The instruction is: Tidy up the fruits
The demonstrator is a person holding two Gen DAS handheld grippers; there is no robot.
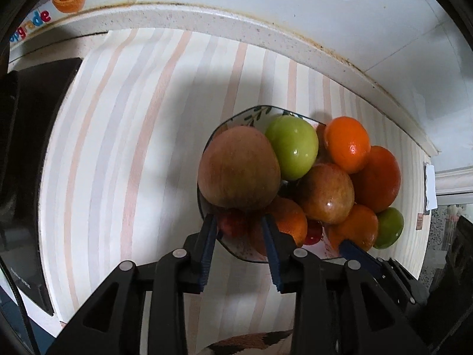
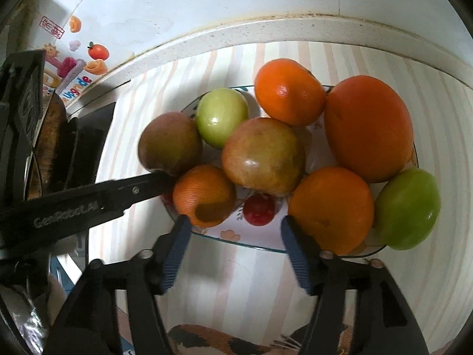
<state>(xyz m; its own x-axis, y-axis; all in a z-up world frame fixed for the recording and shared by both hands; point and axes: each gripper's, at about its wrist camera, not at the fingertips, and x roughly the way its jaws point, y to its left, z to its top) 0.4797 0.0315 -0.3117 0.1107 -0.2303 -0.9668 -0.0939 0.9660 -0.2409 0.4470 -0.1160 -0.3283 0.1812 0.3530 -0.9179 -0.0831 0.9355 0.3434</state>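
Observation:
A patterned plate (image 1: pixel 233 118) (image 2: pixel 236 236) on a striped mat holds several fruits. My left gripper (image 1: pixel 238 217) is shut on a reddish-green apple (image 1: pixel 239 168) and holds it at the plate's left rim; the same apple (image 2: pixel 170 143) and left gripper arm (image 2: pixel 88 204) show in the right wrist view. My right gripper (image 2: pixel 233 222) is open and empty at the plate's near rim, in front of a small red fruit (image 2: pixel 259 209), between two oranges (image 2: pixel 204 195) (image 2: pixel 331 210). A second apple (image 2: pixel 263 155), green fruits (image 2: pixel 221 117) (image 2: pixel 408 208) and more oranges (image 2: pixel 289 91) (image 2: pixel 368 128) lie on the plate.
The striped mat (image 1: pixel 133 148) lies on a counter with a speckled raised edge (image 1: pixel 207 17) against a white wall. A black appliance (image 1: pixel 32 148) stands at the left. Fruit stickers (image 2: pixel 94 56) are on the wall at the left.

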